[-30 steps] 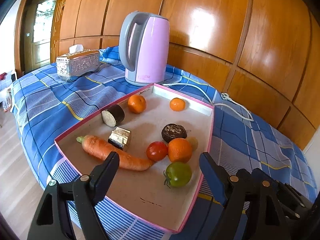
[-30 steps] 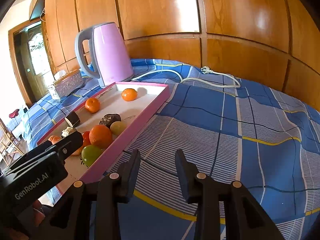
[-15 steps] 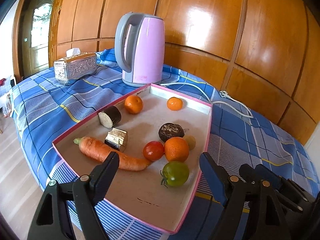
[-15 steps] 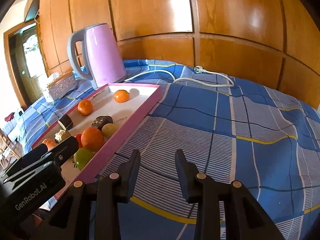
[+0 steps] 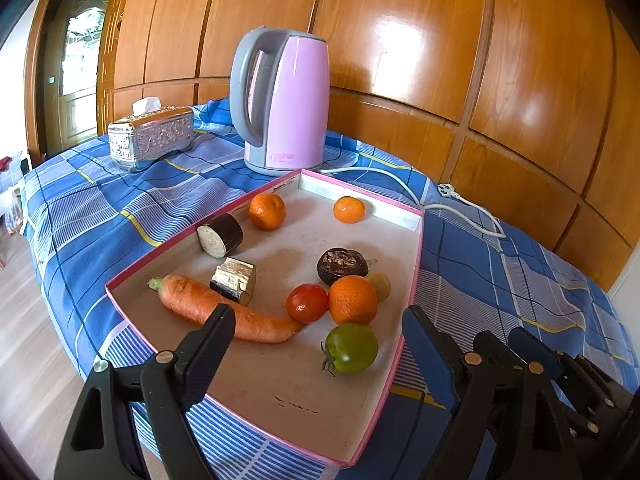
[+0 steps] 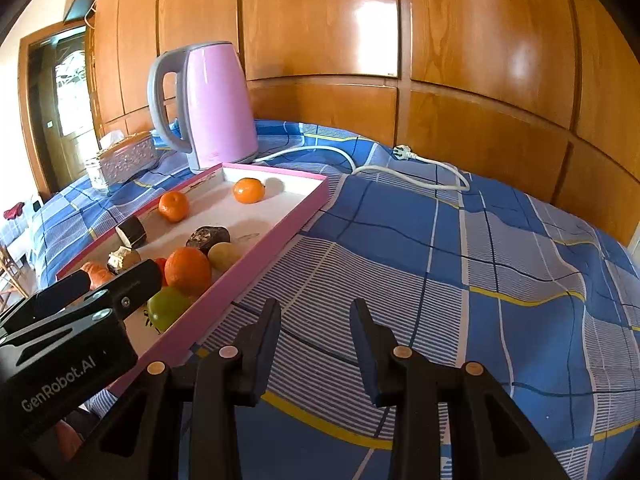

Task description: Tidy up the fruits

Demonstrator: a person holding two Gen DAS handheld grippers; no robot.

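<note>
We hover our left gripper (image 5: 316, 332), jaws wide and empty, over the tray's (image 5: 412, 280) near edge; the green tomato (image 5: 352, 347) looks the likeliest pick. Our right gripper (image 6: 316, 326) waits half-open over the tablecloth (image 6: 460, 264).

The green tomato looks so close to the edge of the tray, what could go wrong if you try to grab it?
The green tomato lies right beside the tray's pink rim, so one finger of the open left gripper may catch on the rim and shove the tray. The big orange and red tomato sit just behind the green one; a push could knock them rolling. The carrot tip lies near the left finger and may get bumped too.
</note>
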